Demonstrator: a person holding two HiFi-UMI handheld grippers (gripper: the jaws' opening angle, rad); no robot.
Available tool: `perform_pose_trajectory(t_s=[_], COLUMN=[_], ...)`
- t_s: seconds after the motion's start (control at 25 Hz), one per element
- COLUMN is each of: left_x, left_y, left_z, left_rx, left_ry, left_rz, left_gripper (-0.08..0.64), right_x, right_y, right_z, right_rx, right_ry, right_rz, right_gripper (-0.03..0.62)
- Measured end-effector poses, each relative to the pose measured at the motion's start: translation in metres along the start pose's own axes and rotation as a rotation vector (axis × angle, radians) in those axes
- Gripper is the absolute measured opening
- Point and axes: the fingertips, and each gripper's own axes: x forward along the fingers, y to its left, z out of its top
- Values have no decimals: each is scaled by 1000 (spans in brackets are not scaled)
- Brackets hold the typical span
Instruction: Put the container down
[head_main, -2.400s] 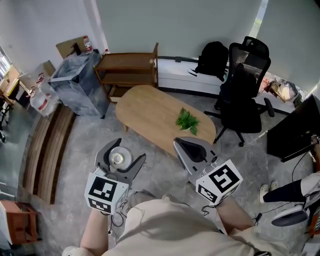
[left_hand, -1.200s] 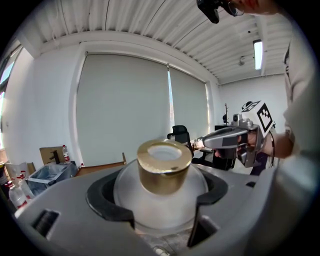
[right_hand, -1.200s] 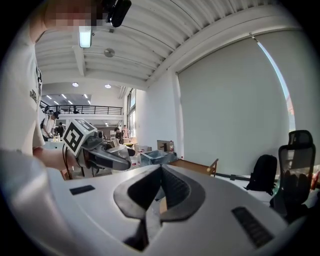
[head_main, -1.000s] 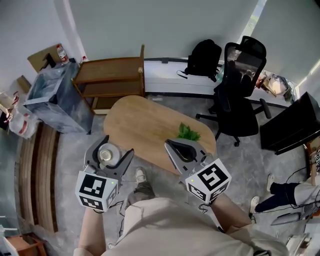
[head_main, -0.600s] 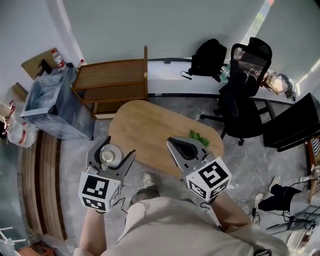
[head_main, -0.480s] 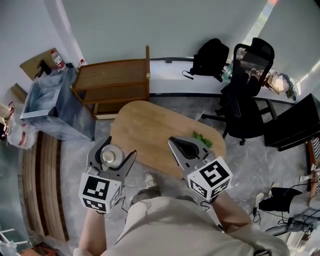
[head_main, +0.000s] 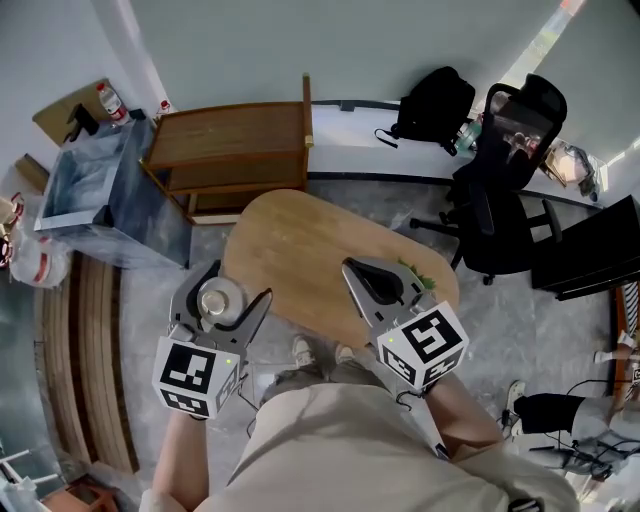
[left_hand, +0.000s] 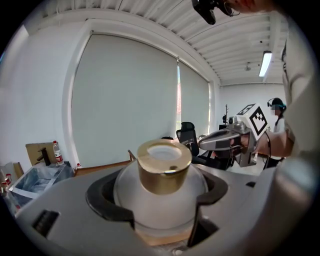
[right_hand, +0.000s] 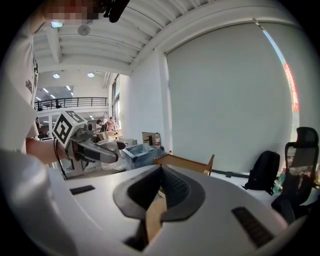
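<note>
Holding the container (left_hand: 161, 200) in my left gripper (head_main: 232, 285): fingers closed on its white body, gold lid (left_hand: 164, 167) up. Head view puts it off the counter (head_main: 290, 245), just beside its left edge, over floor (head_main: 158, 282). Right gripper (head_main: 354, 268) over counter's near edge, fingers pressed together, nothing btwn them. The 2 grippers are well apart.

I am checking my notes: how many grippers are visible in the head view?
2. The left gripper, at the wooden table's left edge, has its jaws shut on the gold-lidded container. The right gripper, over its near right part, has jaws shut and empty. None seems hidden.
</note>
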Motion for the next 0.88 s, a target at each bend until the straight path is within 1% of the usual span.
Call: perform_pose_trajectory(t_s=[0.2,0.4,0.56,0.68,0.76,0.88], left_x=[16,41,68,96,115,144], left_y=[7,12,14,24,32,40], left_z=[4,5,7,8,6,4], left_rx=[17,0,6,15,28,74], left_ry=[16,28,20,-1,-11,-22], left_rz=[10,29,42,54,68,82], left_gripper=[339,339,339,339,339,339], right_x=[10,18,27,43,58,84], right_y=[-23,-45,-63,-73,-81,-94], right_z=[4,-3,-17,-18,-18,-25], right_rx=[5,15,22,10,10,20], right_ry=[5,30,45,30,17,7], right_rz=[-6,3,14,29,36,50], right_gripper=[-5,-5,-5,-4,-5,-5])
